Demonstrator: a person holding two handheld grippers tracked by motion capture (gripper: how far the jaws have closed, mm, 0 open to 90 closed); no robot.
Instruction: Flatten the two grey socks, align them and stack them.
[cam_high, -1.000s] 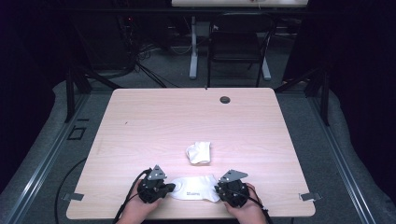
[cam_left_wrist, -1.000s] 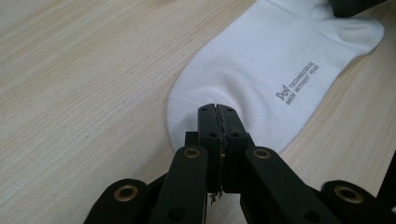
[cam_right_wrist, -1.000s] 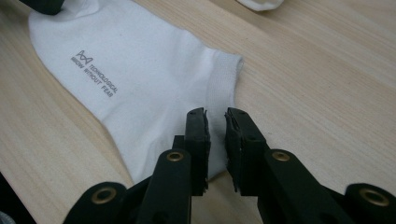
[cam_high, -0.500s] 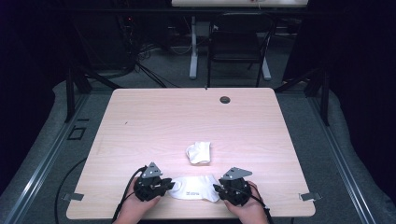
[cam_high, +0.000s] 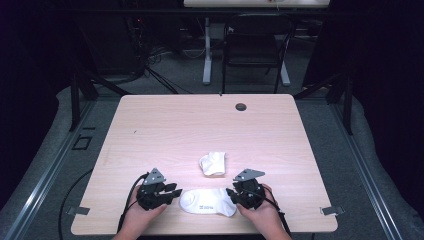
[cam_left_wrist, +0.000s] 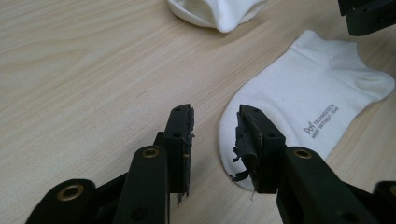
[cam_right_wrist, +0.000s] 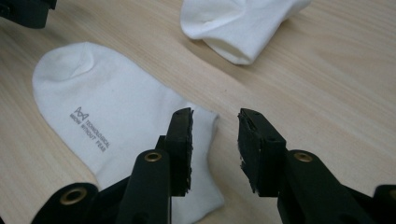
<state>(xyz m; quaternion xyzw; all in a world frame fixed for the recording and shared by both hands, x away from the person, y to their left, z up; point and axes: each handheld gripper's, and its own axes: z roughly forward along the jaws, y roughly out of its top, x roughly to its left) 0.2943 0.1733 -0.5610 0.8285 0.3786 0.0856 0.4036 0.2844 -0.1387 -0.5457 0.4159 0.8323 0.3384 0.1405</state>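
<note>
A flat white sock (cam_high: 207, 201) with grey print lies near the table's front edge, between my two grippers. My left gripper (cam_high: 173, 194) stands open at the sock's toe end. Its jaws have just been opening, with bare wood between them (cam_left_wrist: 215, 122) and the sock (cam_left_wrist: 308, 98) beside the right jaw. At the cuff end my right gripper (cam_high: 231, 194) is open too, its jaws just opened wider; the sock (cam_right_wrist: 107, 116) lies under its left jaw (cam_right_wrist: 215, 125). A folded white sock (cam_high: 213, 163) rests just beyond.
The wooden table (cam_high: 165, 130) stretches away behind the socks. A black round grommet (cam_high: 241, 106) sits near the far edge. A dark chair (cam_high: 255, 45) and cables stand on the floor beyond. Metal brackets (cam_high: 331, 210) mark the front corners.
Both grippers' jaws have spread apart and let go of the flat sock's ends. The sock now lies stretched out on the table. The hands have barely shifted.
</note>
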